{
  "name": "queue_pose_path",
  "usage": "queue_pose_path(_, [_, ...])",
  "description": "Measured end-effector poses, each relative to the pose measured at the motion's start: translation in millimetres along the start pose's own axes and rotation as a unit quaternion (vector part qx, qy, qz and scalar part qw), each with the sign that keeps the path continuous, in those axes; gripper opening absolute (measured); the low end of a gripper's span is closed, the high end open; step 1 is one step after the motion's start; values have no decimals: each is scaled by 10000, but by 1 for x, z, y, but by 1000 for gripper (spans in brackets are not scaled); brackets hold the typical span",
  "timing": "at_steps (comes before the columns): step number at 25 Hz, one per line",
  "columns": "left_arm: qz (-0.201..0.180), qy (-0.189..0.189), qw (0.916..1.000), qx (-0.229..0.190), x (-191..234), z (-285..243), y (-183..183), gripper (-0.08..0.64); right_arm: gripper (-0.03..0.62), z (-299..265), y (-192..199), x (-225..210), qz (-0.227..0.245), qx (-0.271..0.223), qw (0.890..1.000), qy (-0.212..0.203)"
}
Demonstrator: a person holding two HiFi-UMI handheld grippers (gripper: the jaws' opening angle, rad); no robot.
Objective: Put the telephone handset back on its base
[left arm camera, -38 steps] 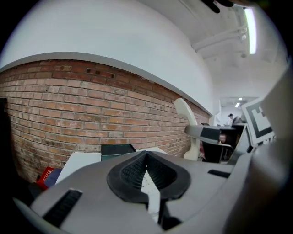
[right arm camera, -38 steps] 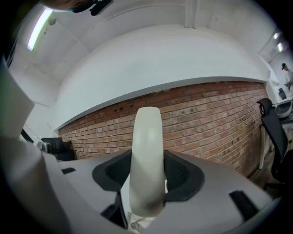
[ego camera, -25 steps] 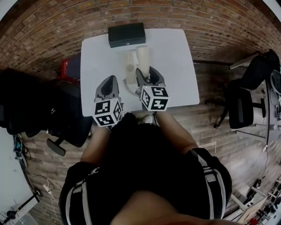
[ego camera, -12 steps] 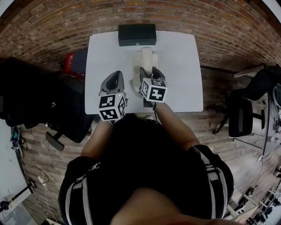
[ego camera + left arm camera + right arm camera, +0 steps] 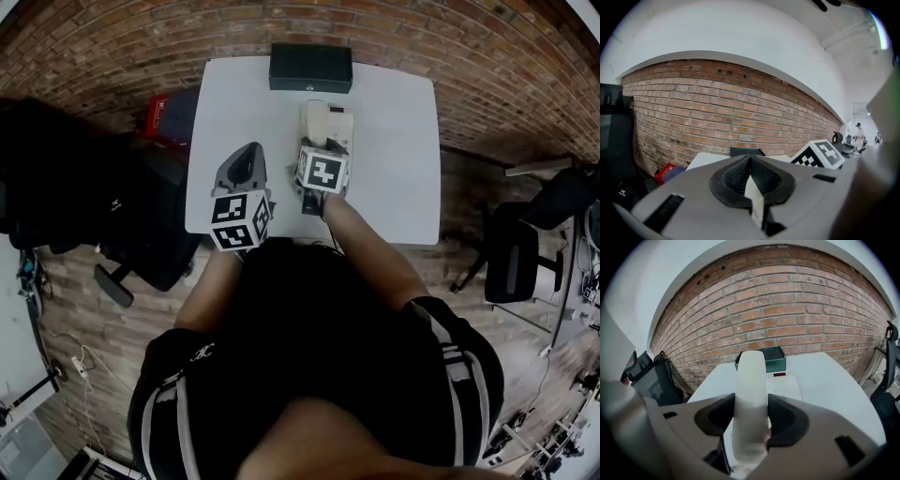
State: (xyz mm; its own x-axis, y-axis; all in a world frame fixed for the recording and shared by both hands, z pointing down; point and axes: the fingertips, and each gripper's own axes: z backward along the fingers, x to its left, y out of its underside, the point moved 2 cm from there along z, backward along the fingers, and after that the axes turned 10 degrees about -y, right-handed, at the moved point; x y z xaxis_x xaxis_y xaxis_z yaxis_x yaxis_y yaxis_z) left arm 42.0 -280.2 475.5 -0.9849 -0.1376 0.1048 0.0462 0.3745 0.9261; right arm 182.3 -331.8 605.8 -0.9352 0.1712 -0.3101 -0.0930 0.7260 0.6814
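Observation:
My right gripper (image 5: 749, 420) is shut on the cream telephone handset (image 5: 750, 394), which sticks out forward between the jaws. In the head view the right gripper (image 5: 322, 148) hovers over the cream telephone base (image 5: 339, 125) on the white table (image 5: 394, 159); most of the handset (image 5: 313, 116) is hidden beneath it. The base (image 5: 785, 388) lies just below and right of the handset in the right gripper view. My left gripper (image 5: 247, 152) sits to the left above the table, jaws shut with nothing between them (image 5: 750, 176).
A dark box (image 5: 310, 67) stands at the table's far edge, just beyond the base. Office chairs stand at the left (image 5: 141, 253) and right (image 5: 514, 253) of the table. A red item (image 5: 157, 116) lies by the far left corner. A brick wall lies behind.
The right gripper has carried the handset forward and to the left until it is over the base. The left gripper stays shut in about the same place beside it.

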Motion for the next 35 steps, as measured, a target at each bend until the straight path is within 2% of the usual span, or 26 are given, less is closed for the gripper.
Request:
queue_pose_path(6, [42, -83, 9999, 45, 11, -4, 1, 2, 196, -29, 5, 0, -23, 169, 9998, 133])
queue_pose_path(12, [35, -108, 9999, 35, 18, -9, -2, 2, 196, -47, 17, -3, -230, 593, 9976, 259])
queue_pose_path(18, [19, -124, 9999, -44, 26, -12, -10, 2, 196, -59, 20, -6, -130, 716, 9963, 455])
queue_pose_path(26, [197, -131, 9997, -3, 35, -17, -12, 2, 196, -66, 23, -3, 35, 768, 9952, 609])
queue_pose_path(31, [151, -140, 9998, -13, 34, -17, -12, 2, 196, -70, 29, 2, -248, 857, 9944, 561])
queue_pose_path(35, [146, -147, 9998, -1, 36, -17, -12, 2, 196, -72, 33, -2, -331, 927, 9922, 762])
